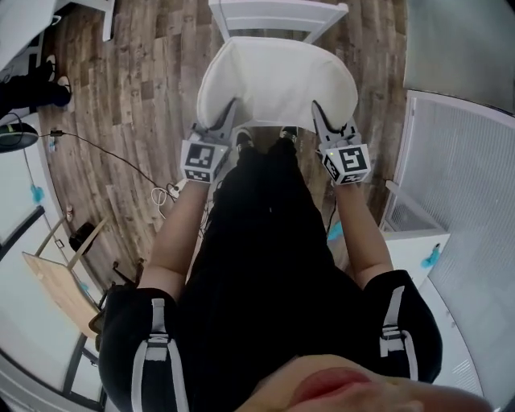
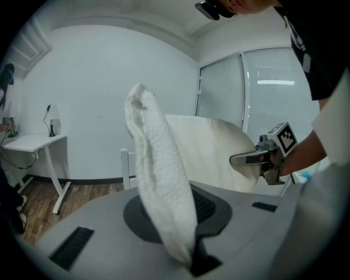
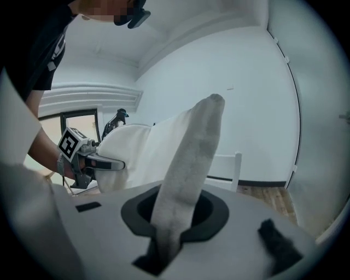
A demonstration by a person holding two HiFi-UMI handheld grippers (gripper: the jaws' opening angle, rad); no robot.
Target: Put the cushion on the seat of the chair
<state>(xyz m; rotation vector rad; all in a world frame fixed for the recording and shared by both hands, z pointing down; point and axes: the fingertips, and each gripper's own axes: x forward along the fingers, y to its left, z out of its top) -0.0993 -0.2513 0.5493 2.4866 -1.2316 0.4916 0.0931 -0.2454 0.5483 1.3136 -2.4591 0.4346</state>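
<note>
A white cushion (image 1: pixel 278 80) hangs spread between my two grippers, above the white chair (image 1: pixel 278 14) whose back shows at the top of the head view. My left gripper (image 1: pixel 228 111) is shut on the cushion's near left edge. My right gripper (image 1: pixel 319 113) is shut on its near right edge. In the left gripper view a fold of the cushion (image 2: pixel 158 180) stands pinched between the jaws, and the right gripper (image 2: pixel 249 159) shows across it. The right gripper view shows the same pinched cushion fold (image 3: pixel 188 180) and the left gripper (image 3: pixel 106 163). The chair's seat is hidden under the cushion.
Wooden floor (image 1: pixel 145 88) lies around the chair. A cable (image 1: pixel 105 149) trails on the floor at left. A white ribbed cabinet (image 1: pixel 459 201) stands close on the right, and a white desk (image 2: pixel 33 143) at far left. My legs in black stand just before the chair.
</note>
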